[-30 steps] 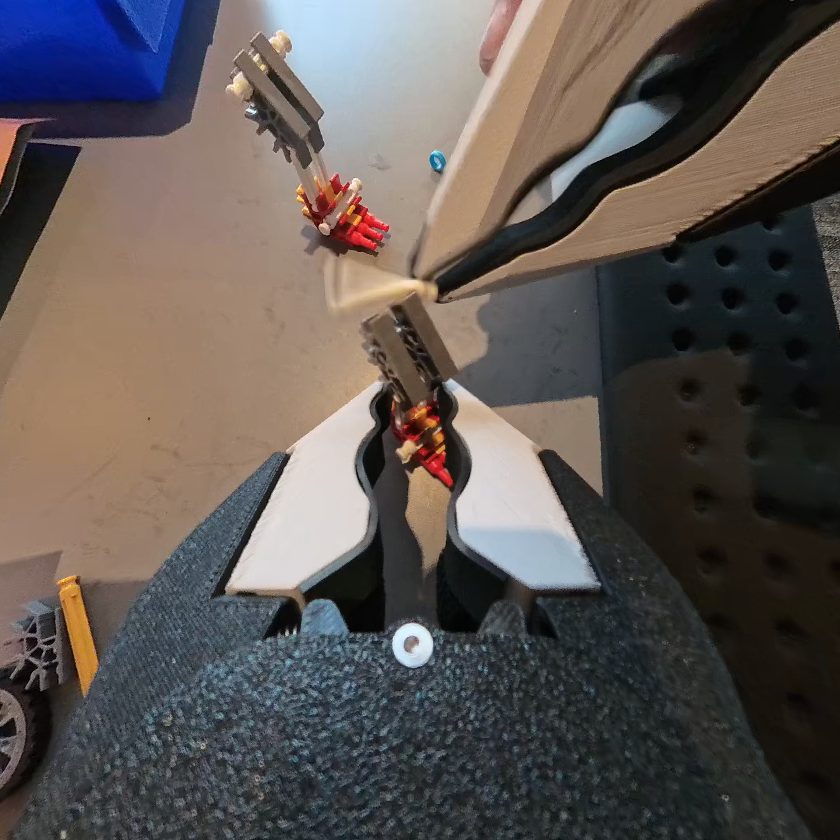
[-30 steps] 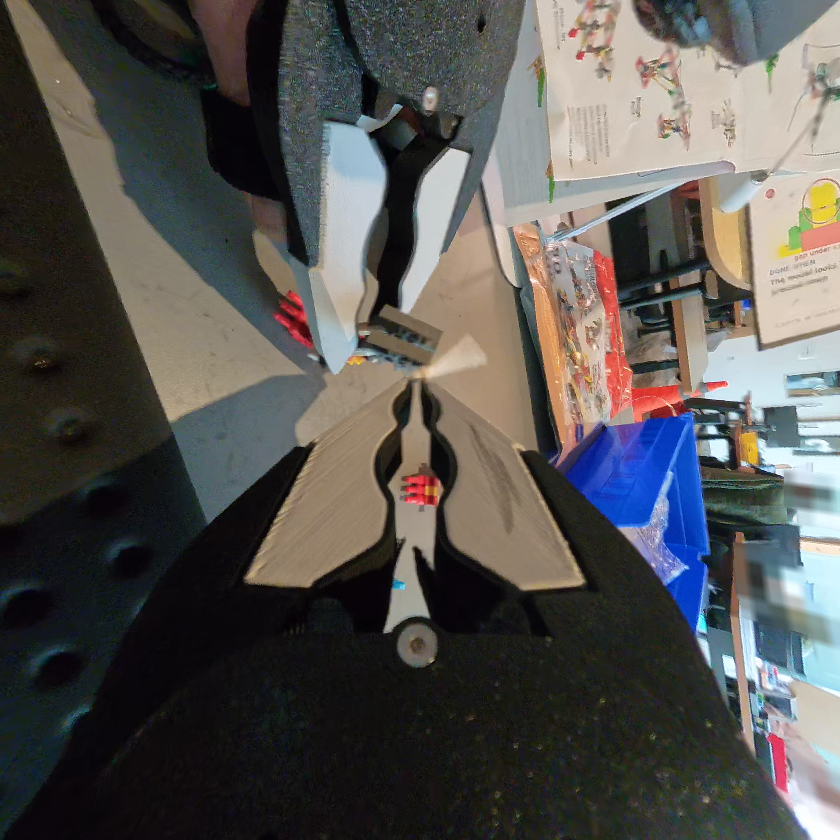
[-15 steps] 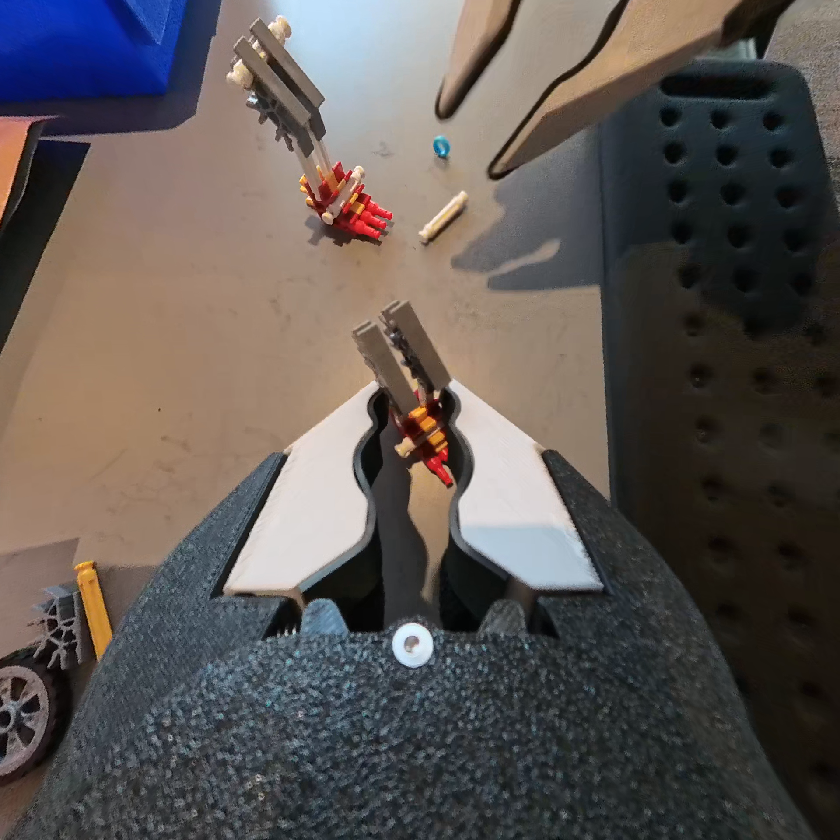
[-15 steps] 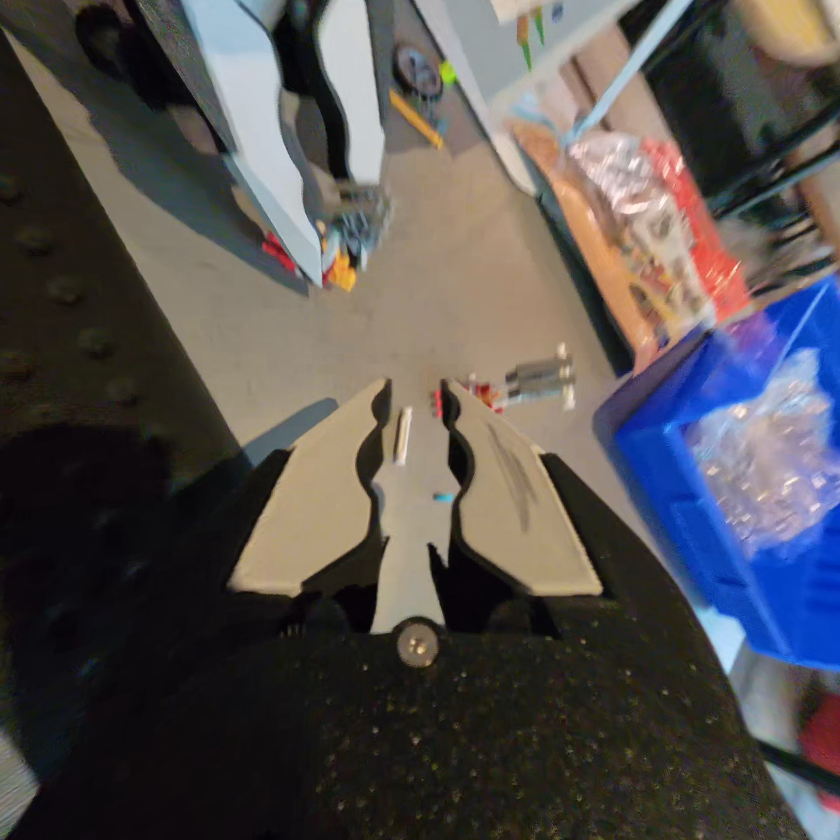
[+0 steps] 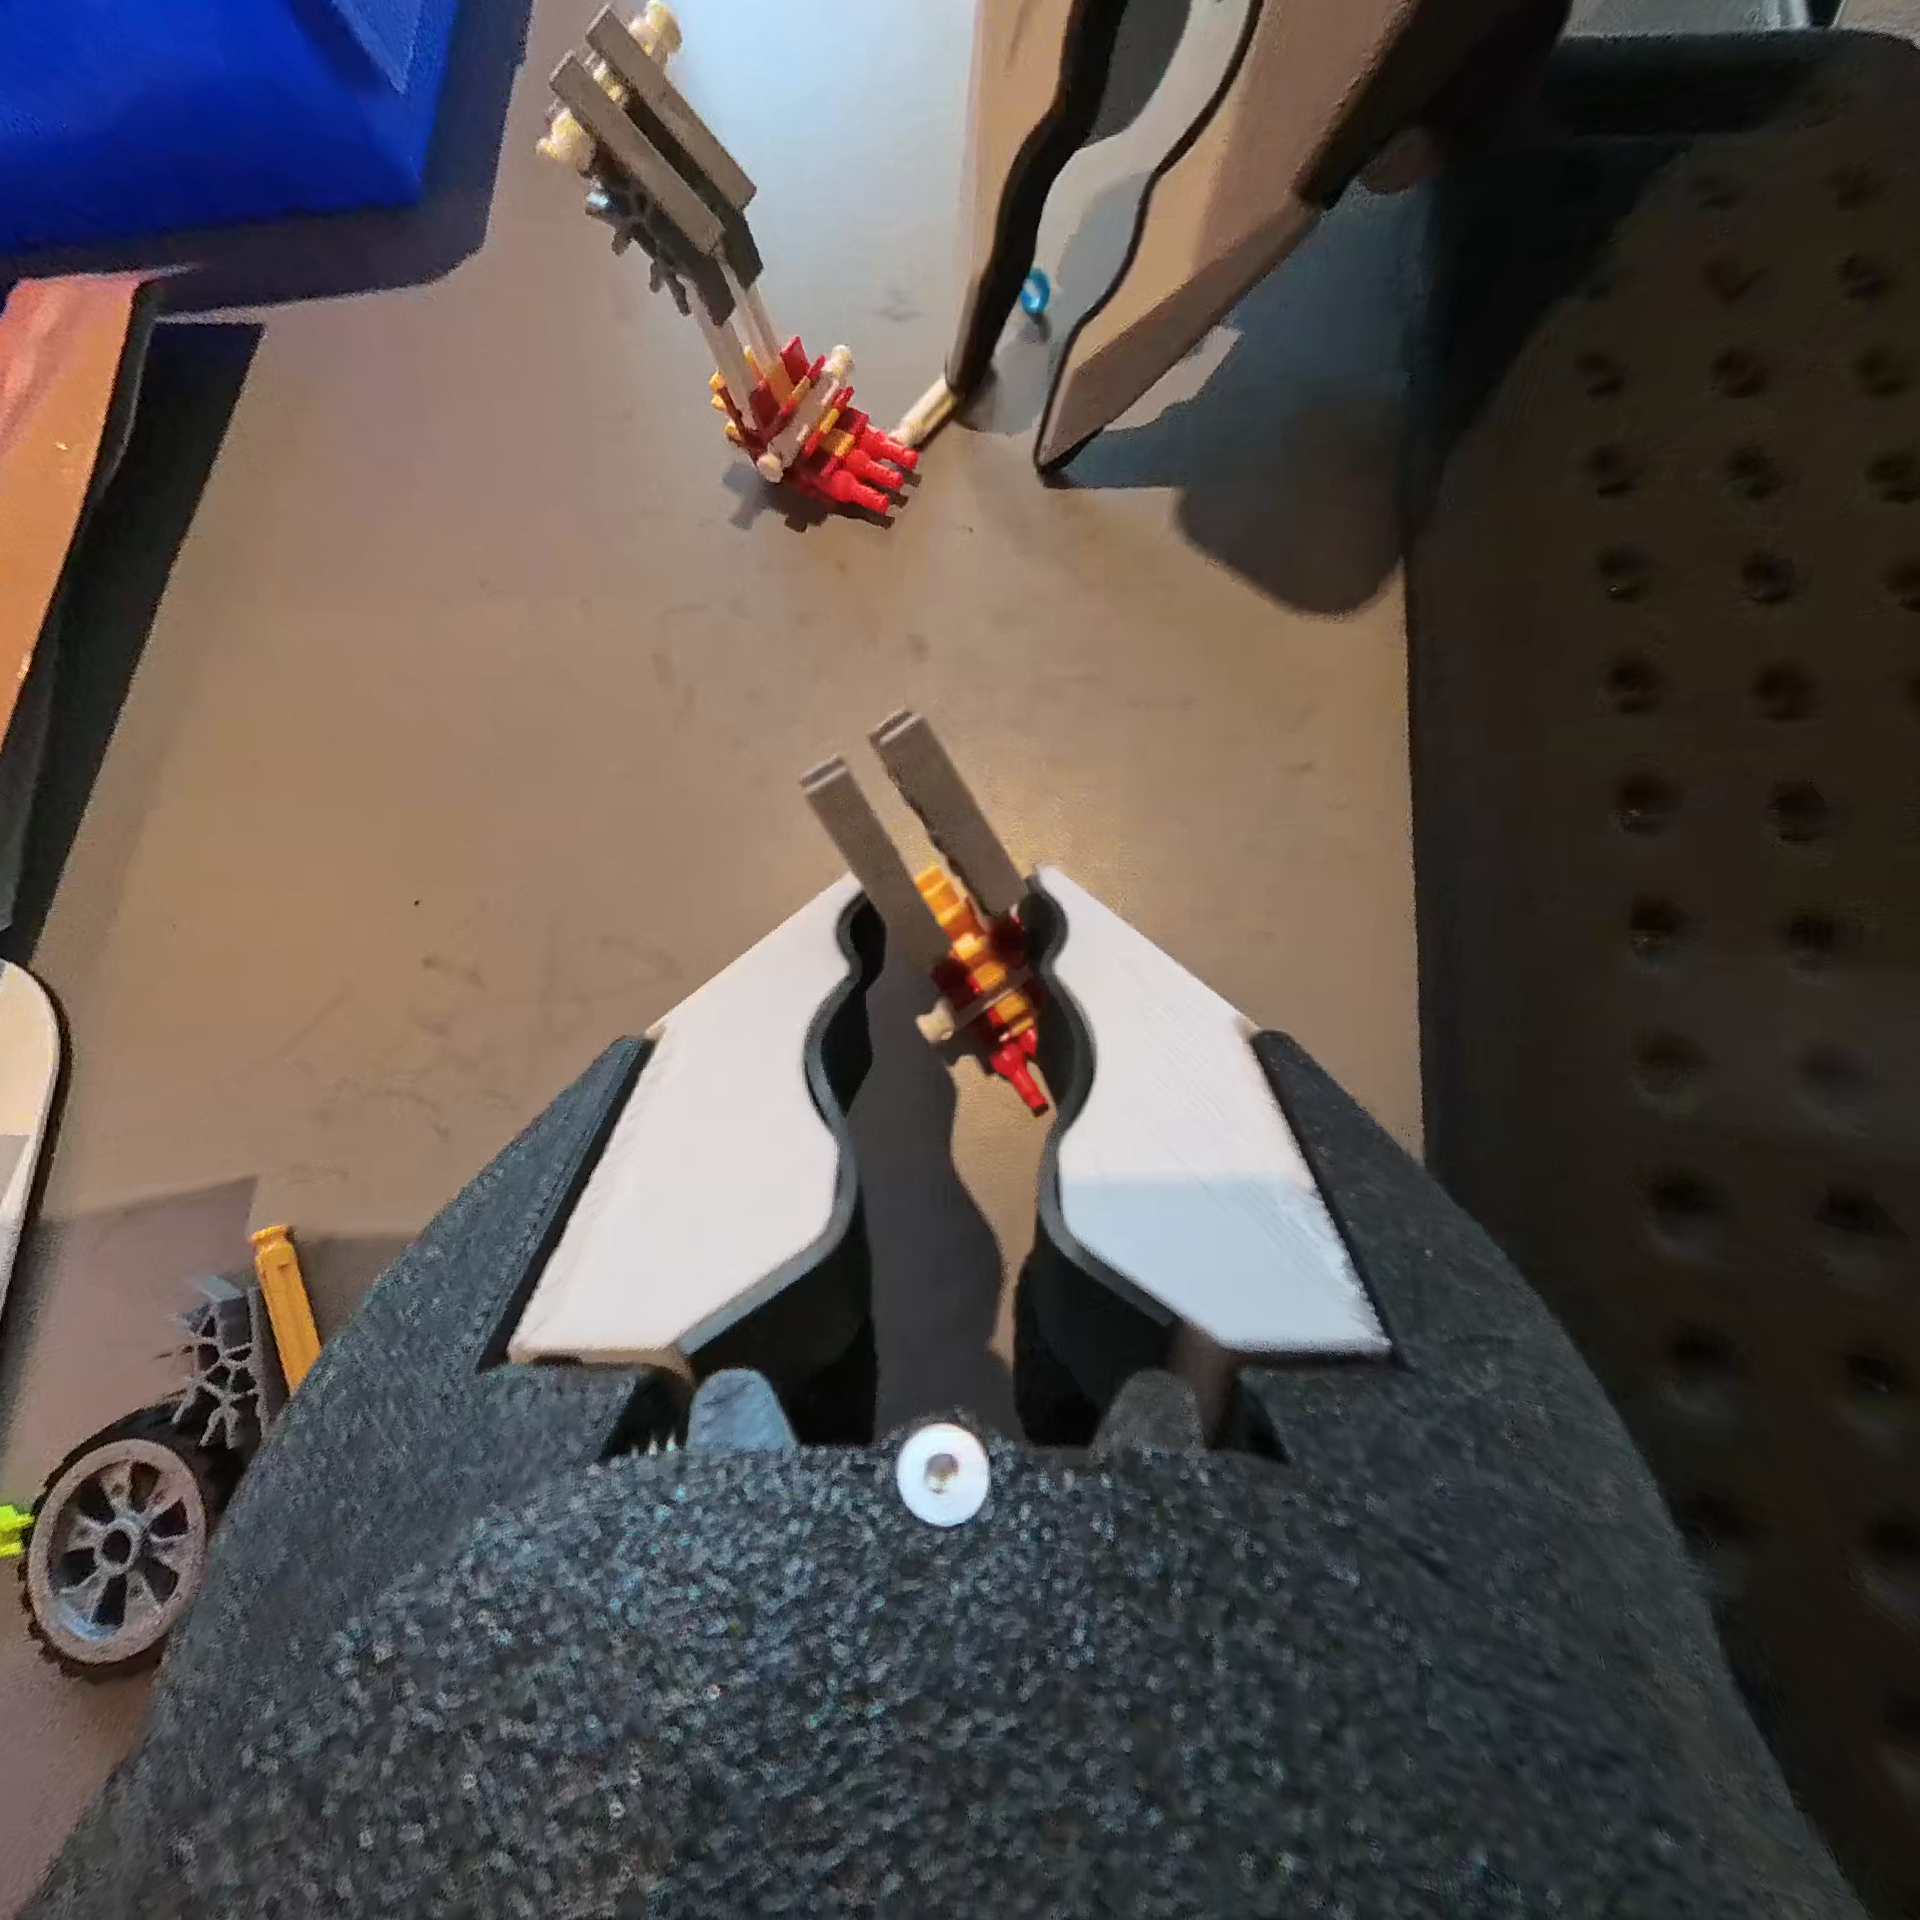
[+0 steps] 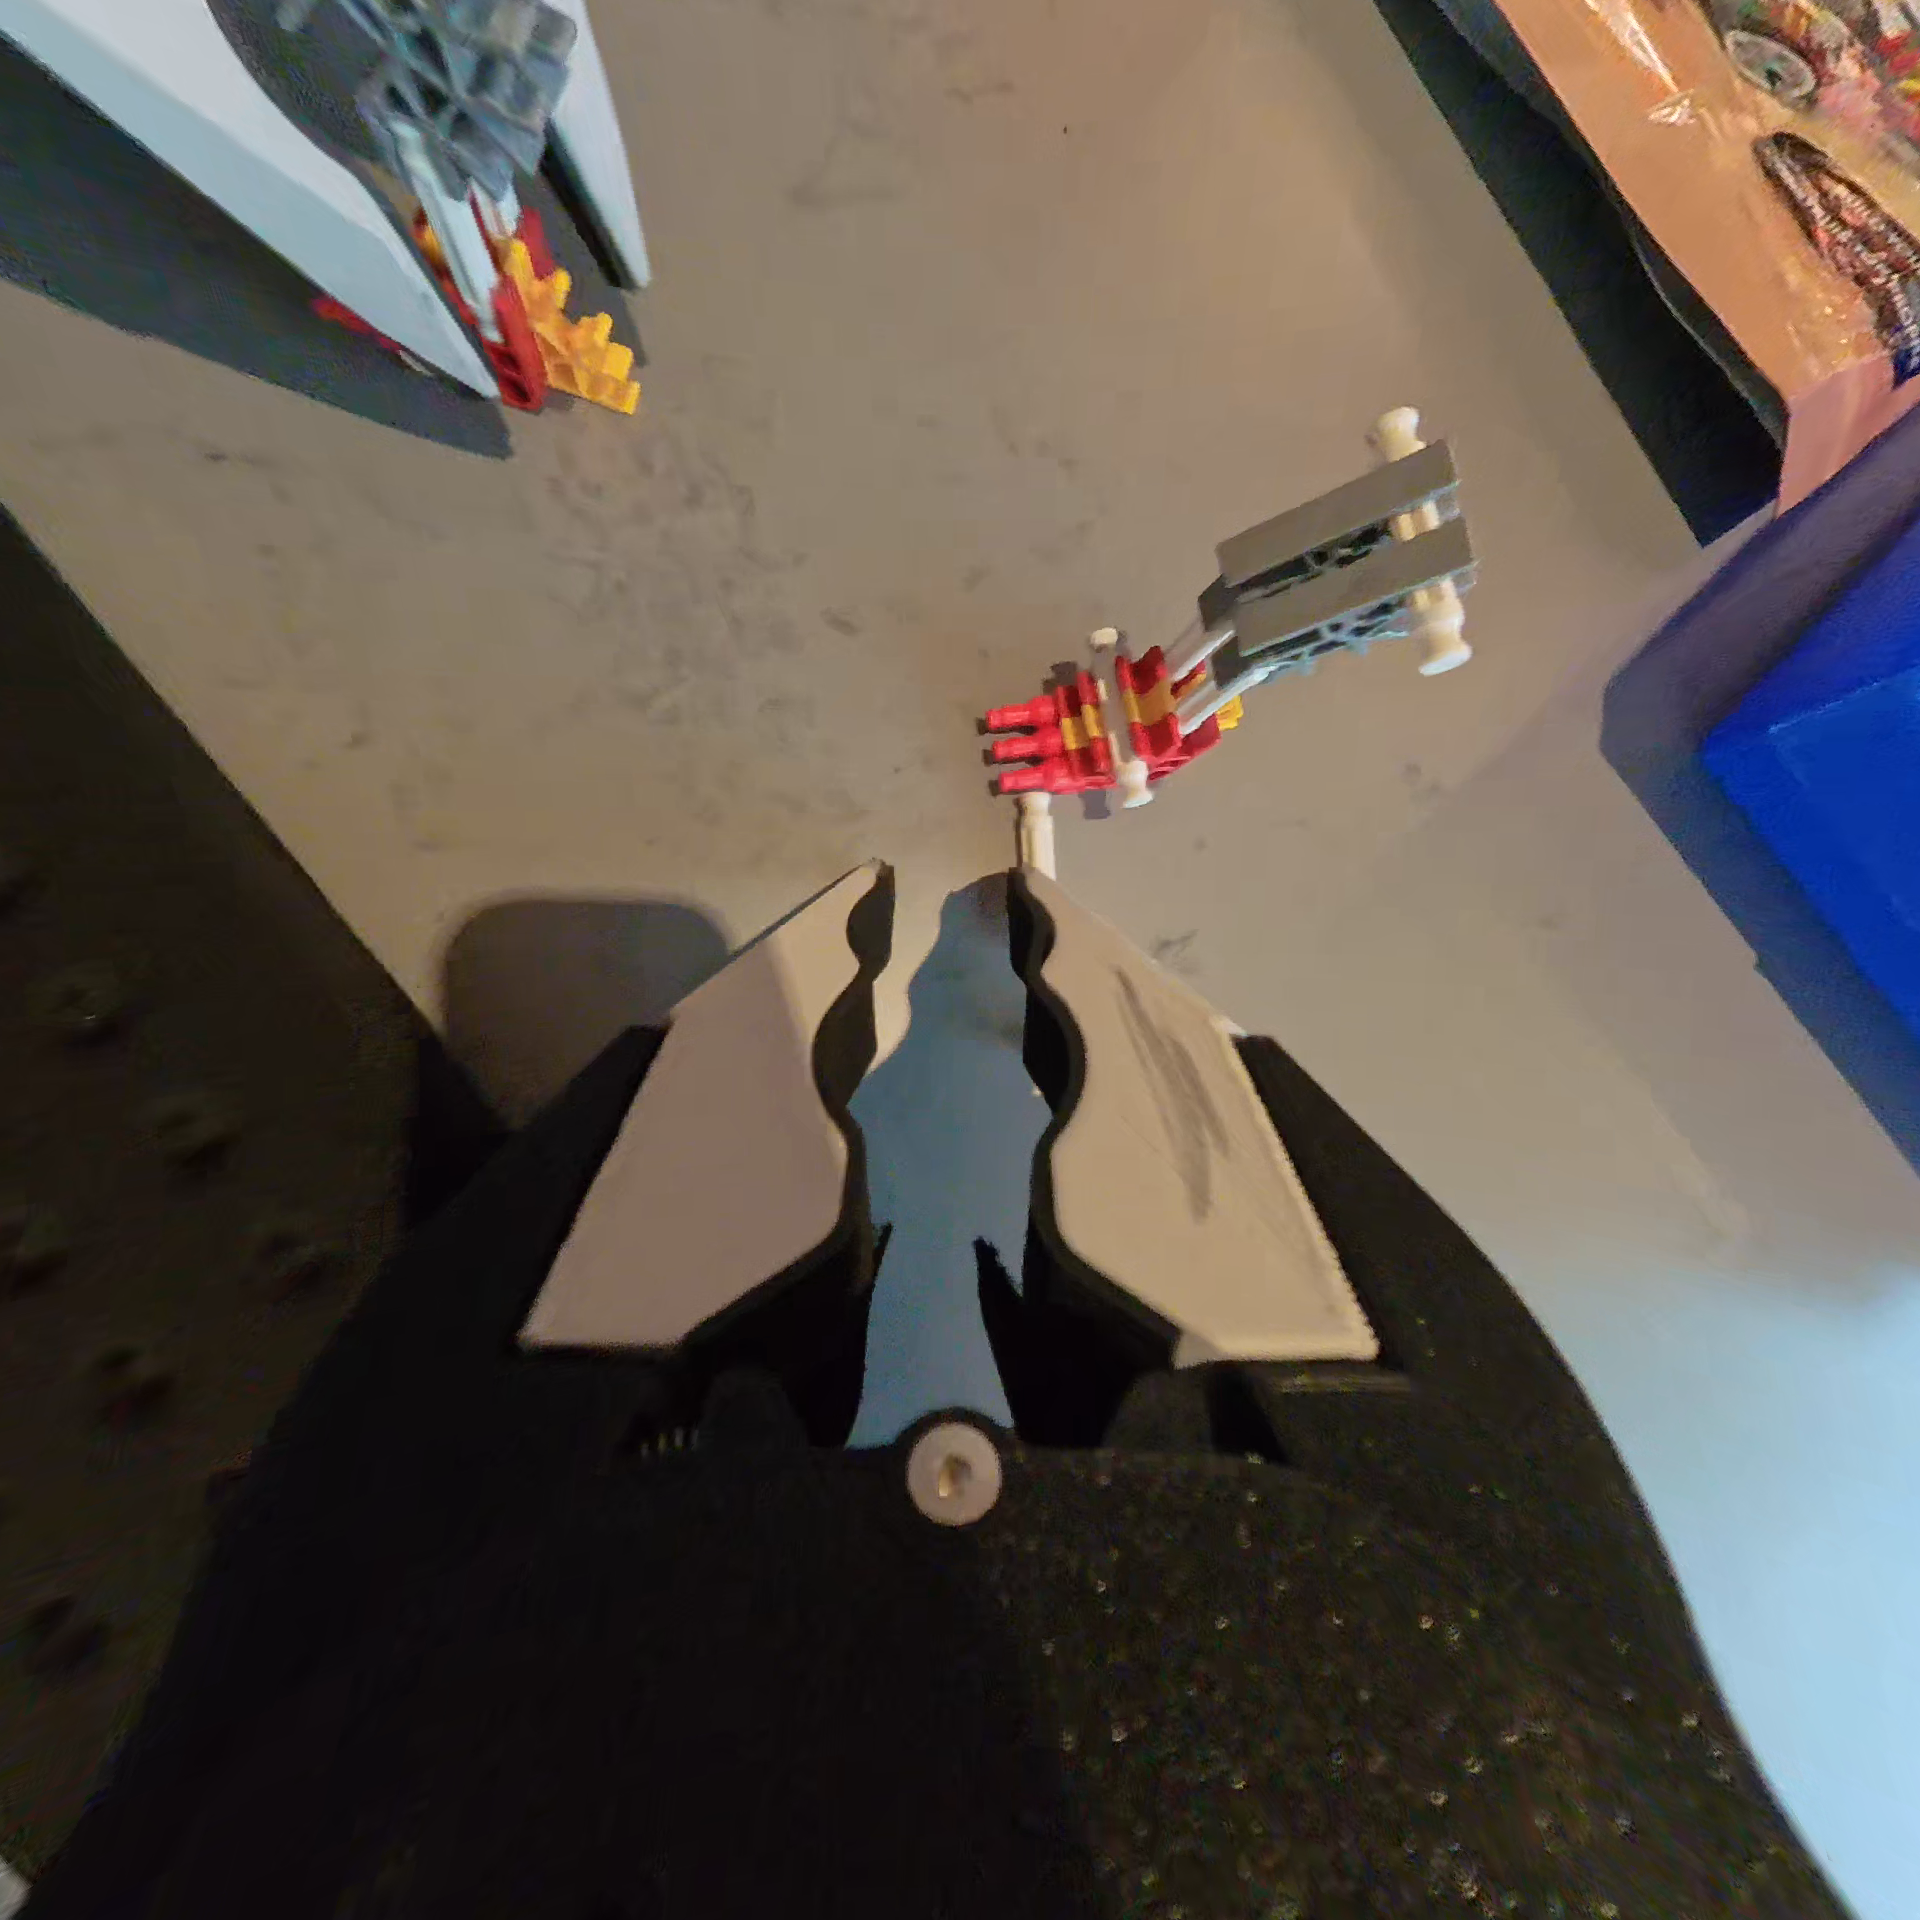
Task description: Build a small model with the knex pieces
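**Right gripper** (image 6: 948,873): jaws narrowly parted, nothing between them. Tips down at the table (image 6: 831,582), nearer to the loose pin than the left gripper is.

**White pin** (image 6: 1036,836): short, slim plastic rod with a flanged end. Lying flat just past the right-hand fingertip and seemingly touching it. Off to the right of the gap rather than inside it. Long axis roughly in line with the fingers.

**Left gripper** (image 5: 945,883): jaws closed on the small assembly (image 5: 914,821), well apart from the pin. Two flat grey beams sticking out beyond the tips; knobbly red, orange and yellow connectors pinched between the fingers.

**Second assembly** (image 6: 1247,644): same build, lying on the table just beyond the pin. Smooth grey beams, pale rods, a cluster of red and yellow pegs pointing toward the pin.

**Blue ring** (image 5: 1032,296): tiny, glossy, between the right gripper's fingers in the left wrist view.

**Blue bin** (image 6: 1818,748): hard plastic, at the table's edge.

**Perforated black mat** (image 5: 1714,831): matte, dotted with round holes.

**Spoked wheel** (image 5: 114,1548), **yellow strip** (image 5: 283,1309): loose parts near the left gripper's body.
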The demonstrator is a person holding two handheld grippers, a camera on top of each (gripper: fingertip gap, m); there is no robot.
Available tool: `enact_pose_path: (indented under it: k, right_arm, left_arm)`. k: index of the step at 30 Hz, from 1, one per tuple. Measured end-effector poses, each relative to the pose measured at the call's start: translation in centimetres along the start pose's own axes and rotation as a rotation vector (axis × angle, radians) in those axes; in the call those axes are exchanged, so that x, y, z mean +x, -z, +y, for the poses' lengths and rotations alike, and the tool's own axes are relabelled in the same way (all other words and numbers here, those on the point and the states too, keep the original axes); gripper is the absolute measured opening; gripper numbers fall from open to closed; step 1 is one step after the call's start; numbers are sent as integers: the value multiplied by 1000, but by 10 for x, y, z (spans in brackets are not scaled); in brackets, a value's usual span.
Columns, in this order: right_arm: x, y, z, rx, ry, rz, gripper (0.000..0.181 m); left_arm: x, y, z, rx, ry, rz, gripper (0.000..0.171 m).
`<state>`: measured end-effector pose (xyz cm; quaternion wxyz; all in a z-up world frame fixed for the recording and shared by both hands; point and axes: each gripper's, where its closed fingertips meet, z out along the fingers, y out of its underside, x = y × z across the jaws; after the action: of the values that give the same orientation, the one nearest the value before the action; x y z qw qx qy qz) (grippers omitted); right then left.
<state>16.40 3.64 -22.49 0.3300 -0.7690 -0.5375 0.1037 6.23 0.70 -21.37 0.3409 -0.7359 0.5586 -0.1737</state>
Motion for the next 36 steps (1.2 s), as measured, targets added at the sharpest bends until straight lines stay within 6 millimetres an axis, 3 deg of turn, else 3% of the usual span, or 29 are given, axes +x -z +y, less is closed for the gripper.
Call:
enact_pose_path:
  k: [7,9,17,20,22,25,30,36]
  right_arm:
    - [9,-2,-2,13,-107,-42,23]
    - [12,-5,0,3,-134,-43,25]
    - [2,-5,-2,9,-160,-98,8]
    - [5,10,-11,91,-185,-85,18]
    - [1,24,-20,158,-176,-106,19]
    - [8,35,-9,134,-165,-55,21]
    - [0,19,14,27,-147,-97,20]
    - [-6,9,14,-6,-143,-110,4]
  left_arm:
    - [1,1,1,8,-4,35,22]
    - [2,0,3,-3,-4,40,31]
    - [3,0,4,-13,-23,35,36]
    - [4,1,2,-5,-50,28,22]
    - [5,0,0,4,-51,32,21]
    - [5,-2,-1,3,-63,34,21]
    - [8,-7,-4,-6,-71,65,27]
    - [8,-4,-5,11,-67,63,41]
